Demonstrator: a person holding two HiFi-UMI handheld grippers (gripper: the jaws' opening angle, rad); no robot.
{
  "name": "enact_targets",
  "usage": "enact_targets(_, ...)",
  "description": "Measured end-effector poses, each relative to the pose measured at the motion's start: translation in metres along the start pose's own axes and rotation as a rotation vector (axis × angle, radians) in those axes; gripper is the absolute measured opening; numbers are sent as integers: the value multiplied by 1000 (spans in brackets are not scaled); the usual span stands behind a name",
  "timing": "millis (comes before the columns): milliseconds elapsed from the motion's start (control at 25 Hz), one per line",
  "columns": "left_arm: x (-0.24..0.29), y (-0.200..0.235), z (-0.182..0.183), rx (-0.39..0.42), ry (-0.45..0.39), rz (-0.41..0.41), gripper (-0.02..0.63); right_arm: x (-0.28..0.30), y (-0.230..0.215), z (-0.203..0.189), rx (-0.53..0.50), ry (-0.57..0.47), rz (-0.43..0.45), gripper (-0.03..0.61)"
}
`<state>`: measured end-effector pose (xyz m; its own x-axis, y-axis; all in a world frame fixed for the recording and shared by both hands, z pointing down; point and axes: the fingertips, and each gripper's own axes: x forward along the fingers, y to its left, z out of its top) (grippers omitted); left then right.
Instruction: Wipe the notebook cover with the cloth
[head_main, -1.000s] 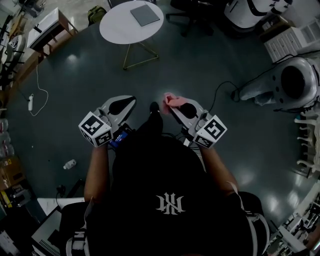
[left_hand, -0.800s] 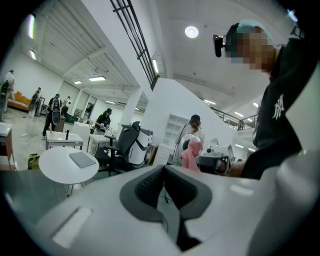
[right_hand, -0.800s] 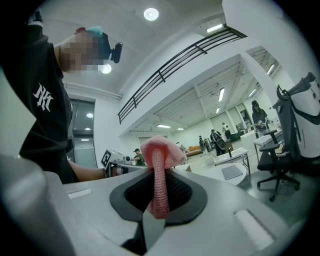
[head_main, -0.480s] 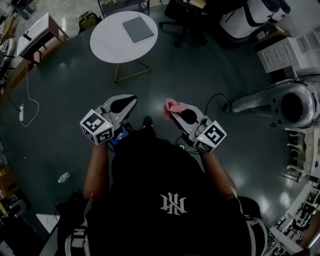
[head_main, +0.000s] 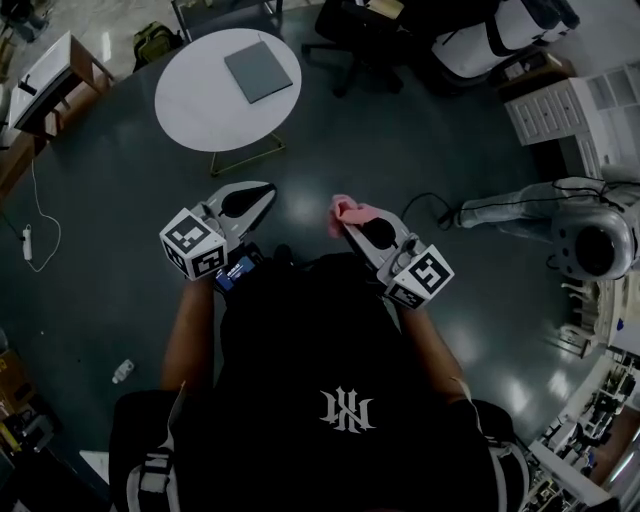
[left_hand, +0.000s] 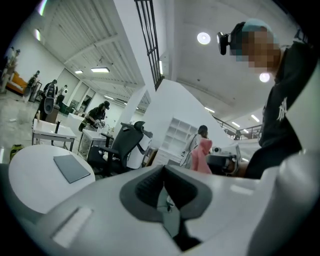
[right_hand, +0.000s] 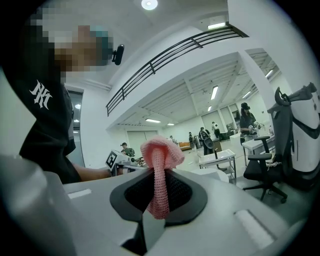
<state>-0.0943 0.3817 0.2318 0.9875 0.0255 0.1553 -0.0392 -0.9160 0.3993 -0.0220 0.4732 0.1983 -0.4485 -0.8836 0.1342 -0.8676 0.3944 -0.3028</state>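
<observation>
While the person stands on the dark grey floor (head_main: 120, 220) with both tools held out in front of the body, nothing has yet touched the task's surface. Nearest, the right gripper (head_main: 342, 222) is clamped on a pink knitted cloth (head_main: 345, 208); its own view shows a narrow fold pinched between the pads, with a loose bunch standing above the tips. To its left, level with it, the left gripper (head_main: 262, 192) has its jaws closed together with nothing between them.

Farther off and to the left stands the round white table (head_main: 190, 110), and on its far half lies the flat grey notebook (head_main: 258, 72), alone and well apart from both grippers. A black cable (head_main: 430, 200) loops across the floor to the right.

I judge the wiping not begun — the approach comes first. Several things could go wrong from here. Only a thin fold is gripped, so dragging it across the cover could pull the cloth free. The notebook looks light and the tabletop smooth; an unbraced stroke could push it toward the rim unless the left tool steadies it. The bare jaw tips — not the cloth — might also scrape the cover if the bunch folds aside.
</observation>
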Motion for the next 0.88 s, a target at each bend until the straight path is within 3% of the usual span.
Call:
enact_targets(240, 42, 22, -5, -34, 33, 11, 3, 10, -53, 3, 20, -4, 18, 34)
enact_targets(560, 103, 51, 8, -65, 46, 122, 3, 30, -143, 25, 30, -16, 148, 35)
enact_targets(880, 188, 79, 72, -101, -59, 268, 3, 21, -249, 83, -2, -1, 299, 34)
